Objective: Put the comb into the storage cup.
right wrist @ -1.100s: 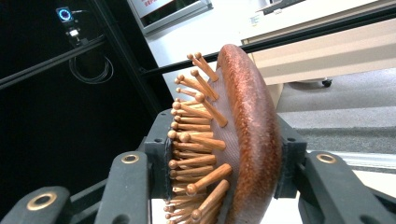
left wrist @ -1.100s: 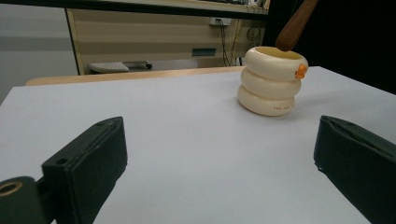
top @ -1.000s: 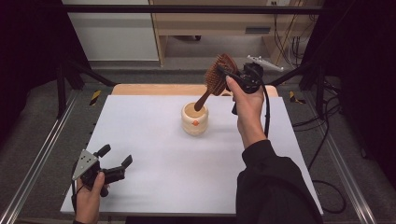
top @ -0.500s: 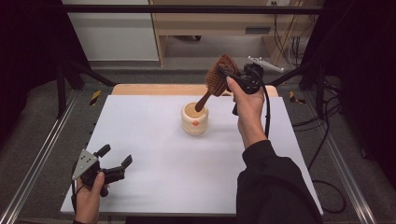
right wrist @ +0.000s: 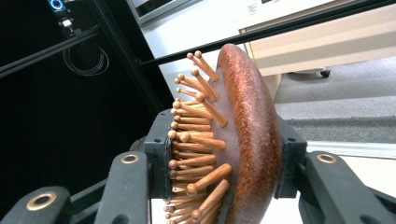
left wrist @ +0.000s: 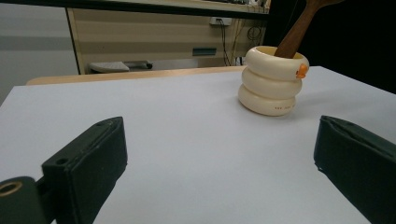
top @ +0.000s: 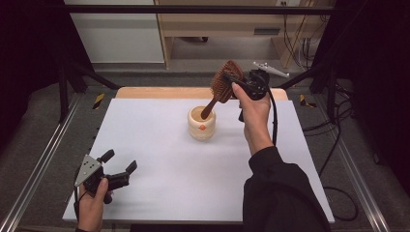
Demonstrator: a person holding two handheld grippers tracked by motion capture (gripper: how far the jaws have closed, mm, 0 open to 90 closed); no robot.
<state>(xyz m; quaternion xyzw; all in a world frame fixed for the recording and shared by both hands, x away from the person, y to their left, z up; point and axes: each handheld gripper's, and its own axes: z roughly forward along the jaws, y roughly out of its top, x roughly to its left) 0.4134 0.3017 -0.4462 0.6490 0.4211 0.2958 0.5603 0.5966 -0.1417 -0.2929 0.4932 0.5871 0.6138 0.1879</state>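
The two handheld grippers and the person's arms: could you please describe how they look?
Both grippers are black with two flat, blocky jaws and brass-coloured rivets. The left gripper carries a grey three-cornered plate; the right gripper trails a black cable. The right arm wears a dark long sleeve.

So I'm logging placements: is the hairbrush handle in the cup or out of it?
In. The hairbrush leans with its handle end inside the cream cup, while the right gripper clamps its head.

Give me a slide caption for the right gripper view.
Right gripper clamps wooden hairbrush head, bristles against one finger.
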